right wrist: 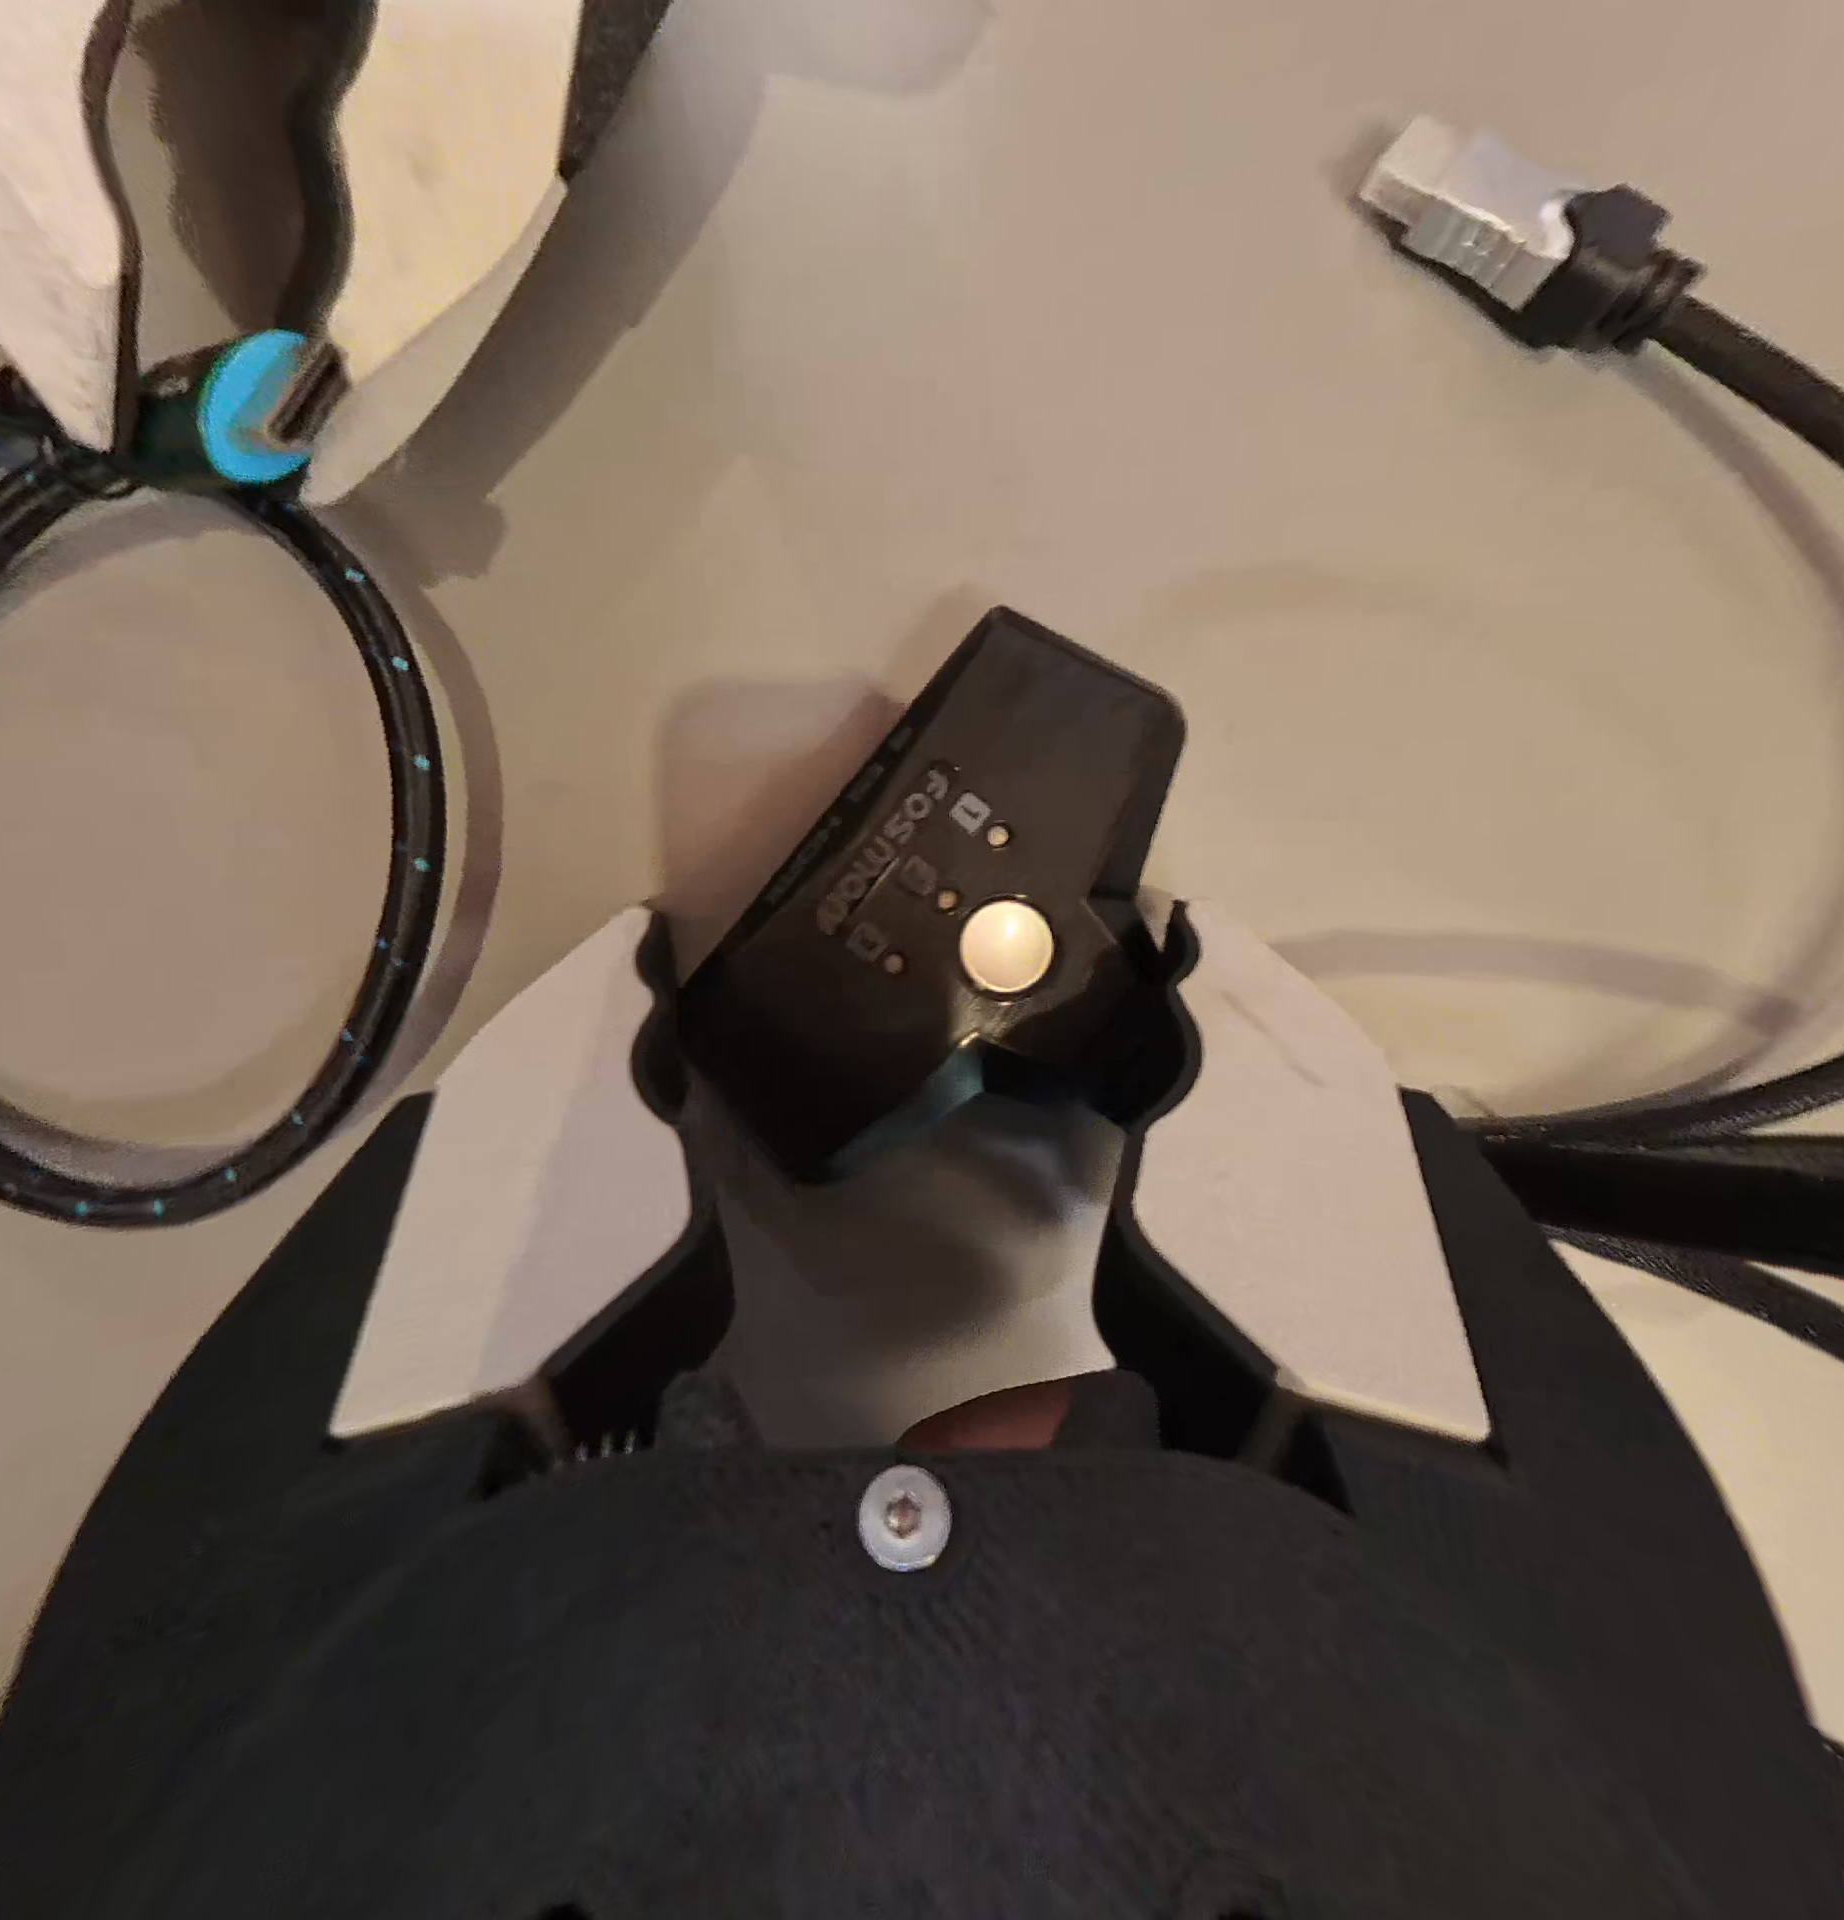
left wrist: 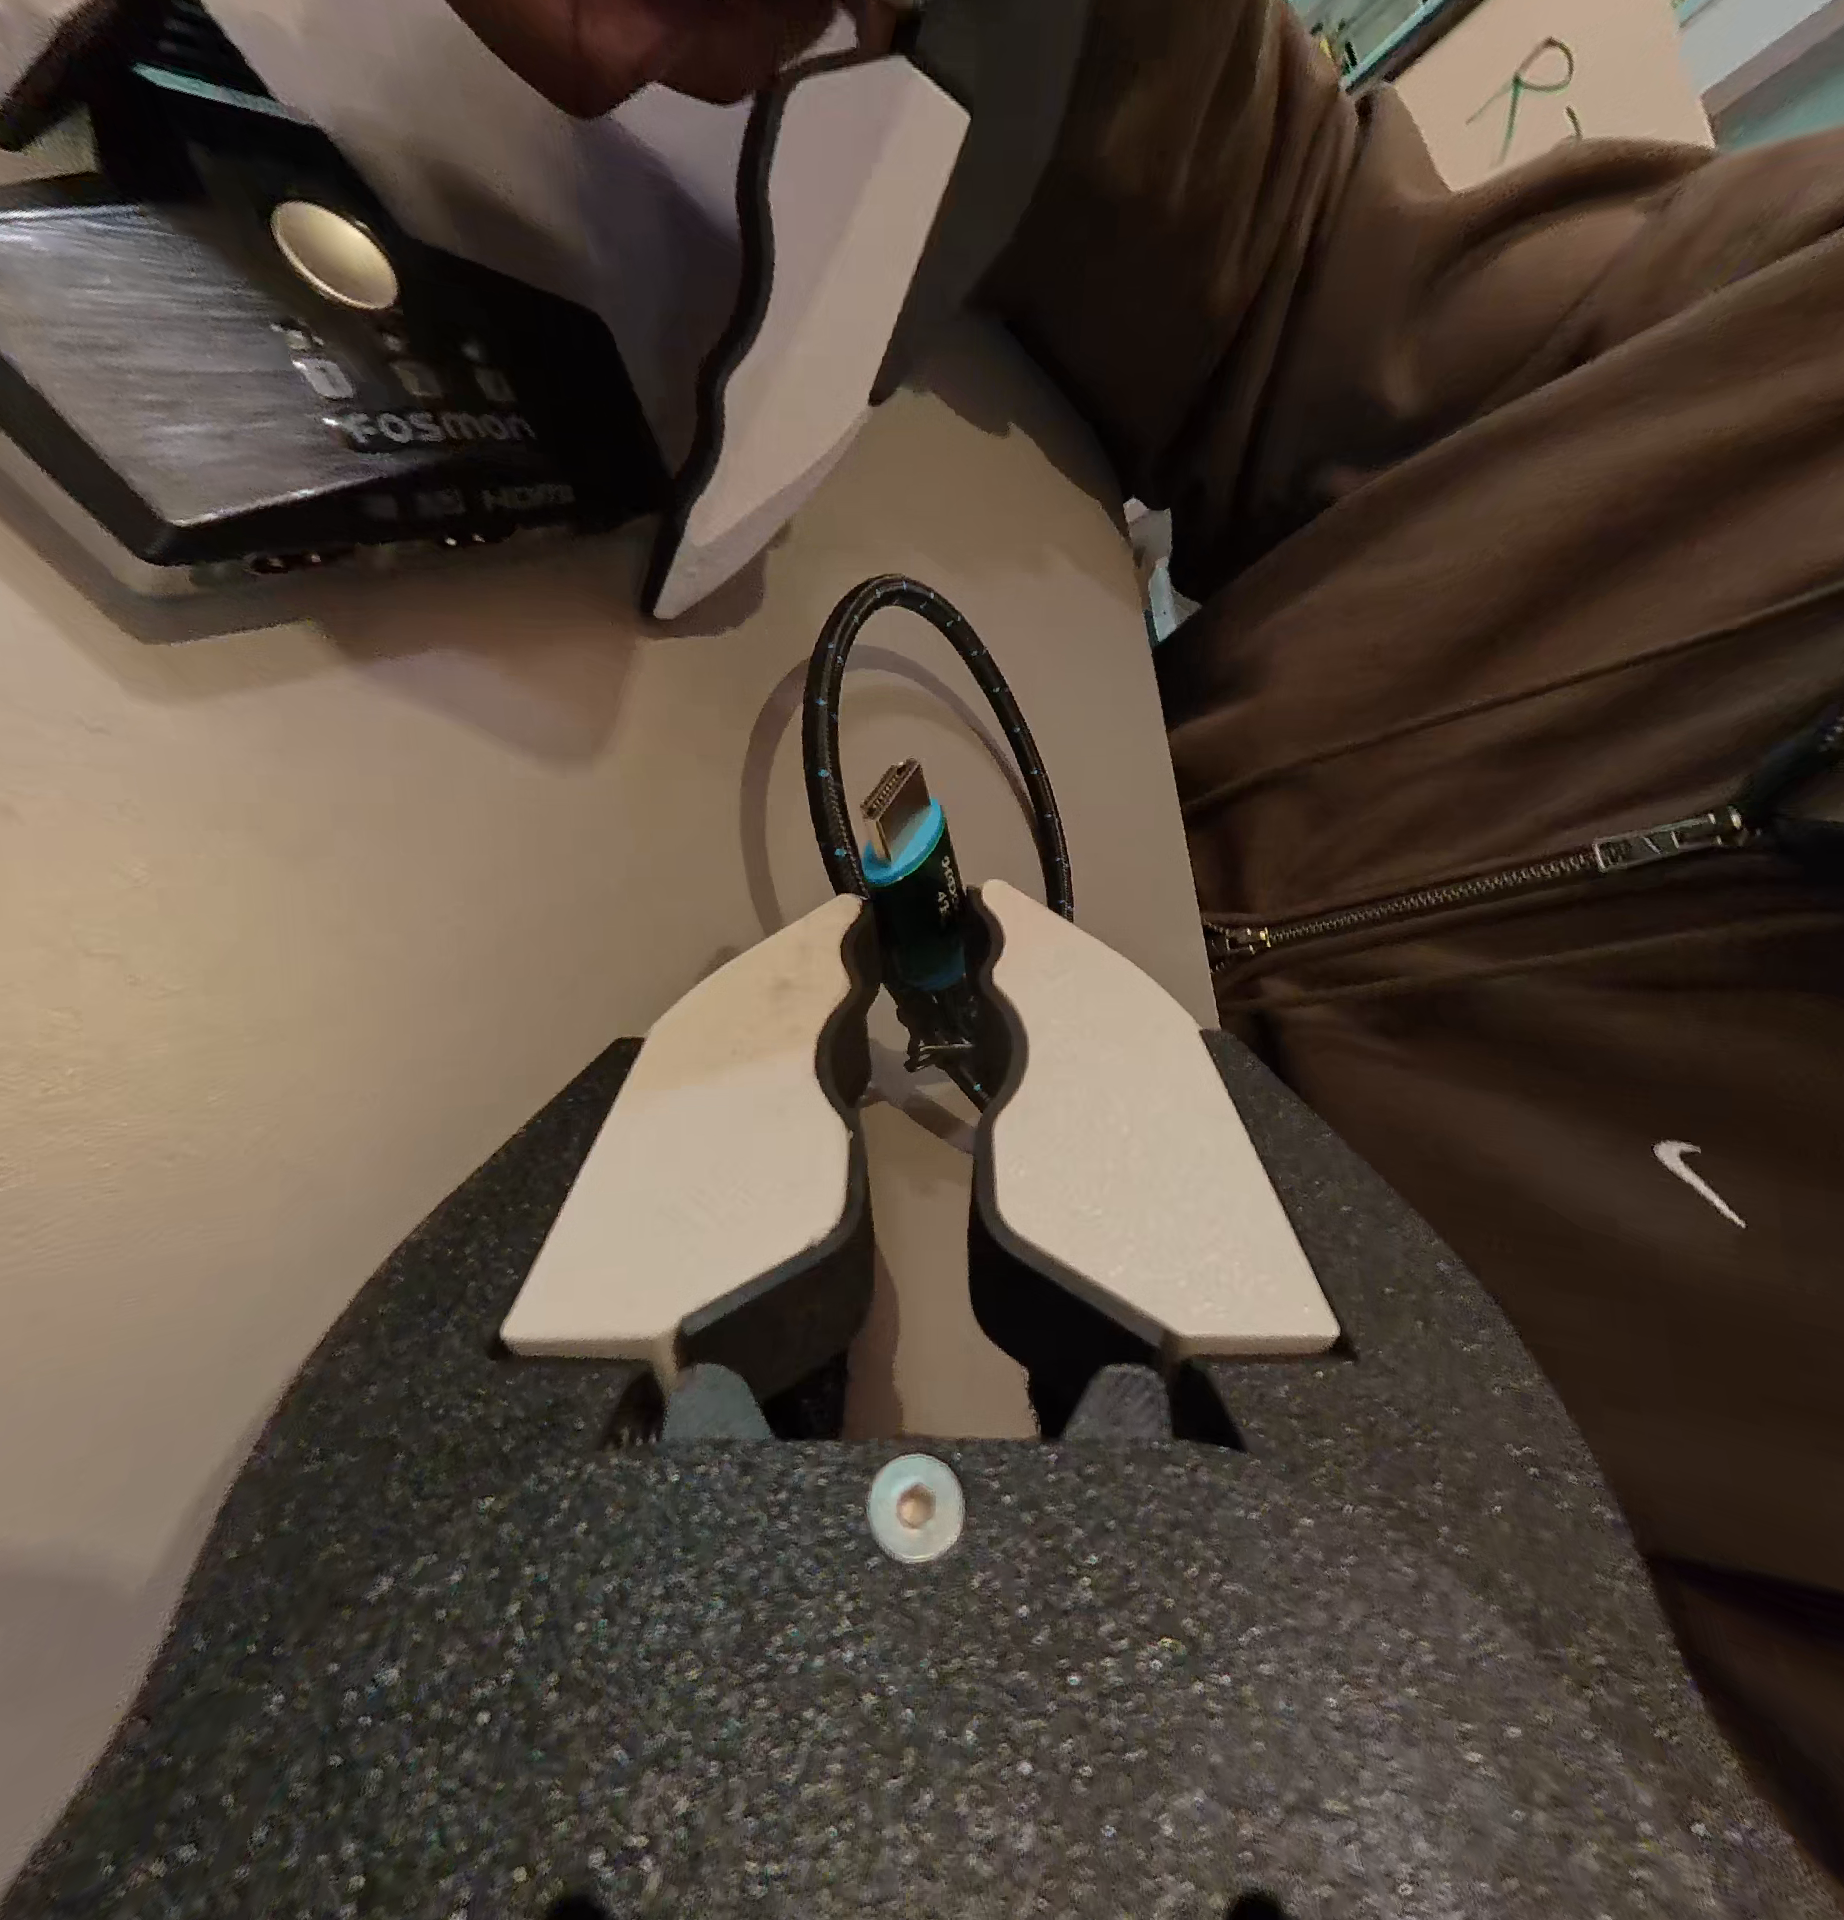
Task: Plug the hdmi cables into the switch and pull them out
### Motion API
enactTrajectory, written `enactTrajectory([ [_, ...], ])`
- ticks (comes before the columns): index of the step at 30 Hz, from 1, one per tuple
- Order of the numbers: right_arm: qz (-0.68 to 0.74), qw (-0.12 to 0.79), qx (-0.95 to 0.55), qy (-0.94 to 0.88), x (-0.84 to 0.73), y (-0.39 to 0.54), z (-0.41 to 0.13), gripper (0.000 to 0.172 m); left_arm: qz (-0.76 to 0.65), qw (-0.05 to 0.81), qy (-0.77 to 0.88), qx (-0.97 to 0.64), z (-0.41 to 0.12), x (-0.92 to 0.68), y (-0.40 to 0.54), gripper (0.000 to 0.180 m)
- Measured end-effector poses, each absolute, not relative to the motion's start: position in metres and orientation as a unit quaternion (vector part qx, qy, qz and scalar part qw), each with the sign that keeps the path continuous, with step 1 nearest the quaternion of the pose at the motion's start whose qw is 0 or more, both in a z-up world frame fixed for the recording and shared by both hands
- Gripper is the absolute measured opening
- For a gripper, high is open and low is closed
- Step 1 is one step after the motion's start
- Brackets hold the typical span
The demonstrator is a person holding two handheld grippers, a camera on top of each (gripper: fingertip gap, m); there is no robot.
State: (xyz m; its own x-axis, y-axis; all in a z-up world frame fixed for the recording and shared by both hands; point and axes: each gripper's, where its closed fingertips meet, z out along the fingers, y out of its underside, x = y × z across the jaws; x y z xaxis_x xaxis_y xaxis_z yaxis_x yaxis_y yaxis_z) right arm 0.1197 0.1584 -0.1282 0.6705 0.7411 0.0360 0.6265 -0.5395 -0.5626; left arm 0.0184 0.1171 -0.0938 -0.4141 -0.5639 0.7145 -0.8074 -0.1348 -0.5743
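Your left gripper (left wrist: 923,914) is clamped narrowly on the black-and-blue HDMI plug (left wrist: 913,883), its braided cable (left wrist: 1011,727) looping above the beige table (left wrist: 274,935). Your right gripper (right wrist: 918,935) is spread wide around the black switch box (right wrist: 959,894); it seems pinched at its corners, though blur leaves contact uncertain. A silver-tipped cable (right wrist: 1469,223) lies nearby.

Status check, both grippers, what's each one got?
Left gripper clamped on blue-ringed cable plug. Right gripper wide around black switch box, contact unclear. Second cable lies beside.
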Motion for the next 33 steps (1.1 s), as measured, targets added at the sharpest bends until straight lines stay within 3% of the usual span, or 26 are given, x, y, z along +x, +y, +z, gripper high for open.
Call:
enactTrajectory([
  [18,0.054,0.297,-0.797,-0.524,0.114,0.127,-0.116,0.068,0.509,0.094,-0.638,0.570,-0.102,0.030,0.118,0.017],
  [19,0.048,0.309,-0.790,-0.528,0.113,0.128,-0.112,0.064,0.509,0.096,-0.637,0.570,-0.102,0.030,0.117,0.017],
  [21,0.041,0.358,-0.778,-0.515,0.107,0.135,-0.097,0.025,0.506,0.096,-0.639,0.571,-0.103,0.031,0.115,0.017],
  [33,0.051,0.285,-0.925,-0.247,0.138,0.132,-0.113,0.073,0.502,0.091,-0.641,0.573,-0.104,0.033,0.114,0.017],
])
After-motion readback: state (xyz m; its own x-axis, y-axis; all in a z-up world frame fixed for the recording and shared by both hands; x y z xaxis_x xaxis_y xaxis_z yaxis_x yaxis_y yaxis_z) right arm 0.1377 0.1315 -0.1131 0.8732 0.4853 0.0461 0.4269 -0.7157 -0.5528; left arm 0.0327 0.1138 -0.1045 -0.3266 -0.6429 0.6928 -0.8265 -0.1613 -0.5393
